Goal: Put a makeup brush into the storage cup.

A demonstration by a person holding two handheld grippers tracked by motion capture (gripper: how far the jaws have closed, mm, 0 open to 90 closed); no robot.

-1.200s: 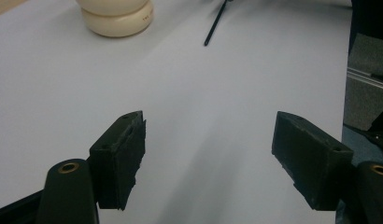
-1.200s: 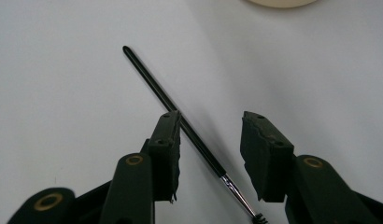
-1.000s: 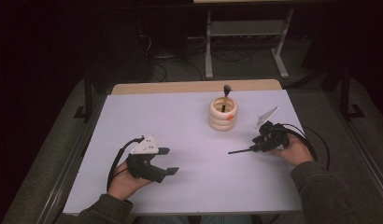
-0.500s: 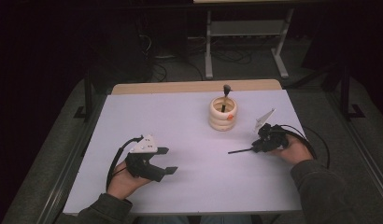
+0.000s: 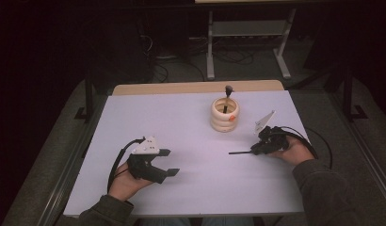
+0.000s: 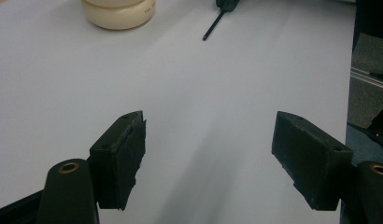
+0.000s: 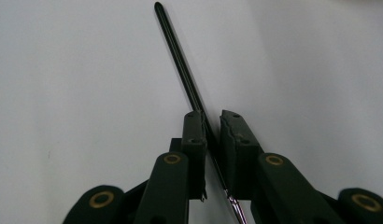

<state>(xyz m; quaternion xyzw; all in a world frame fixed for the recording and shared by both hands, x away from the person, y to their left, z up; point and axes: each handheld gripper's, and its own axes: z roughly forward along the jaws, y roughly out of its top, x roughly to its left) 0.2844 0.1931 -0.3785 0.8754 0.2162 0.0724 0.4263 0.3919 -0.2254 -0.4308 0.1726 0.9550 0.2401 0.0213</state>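
Right gripper (image 5: pixel 251 150) has just been closing; its fingers (image 7: pixel 194 140) now pinch a thin black rod-like tool (image 7: pixel 180 60) near its back end, tip low over the white tabletop (image 5: pixel 181 117). Risk: long overhang, rod may pivot or slip w/ any lift. Left gripper (image 5: pixel 168 162) idle, fingers (image 6: pixel 119 158) wide, empty. Cream ringed holder (image 5: pixel 224 114) near; swing could topple it.

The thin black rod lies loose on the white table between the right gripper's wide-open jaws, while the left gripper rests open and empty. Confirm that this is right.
Not right about the right gripper: in the right gripper view its jaws, which have just been closing, are shut on the thin black rod, not wide open. The left gripper is indeed open and empty over the white table.
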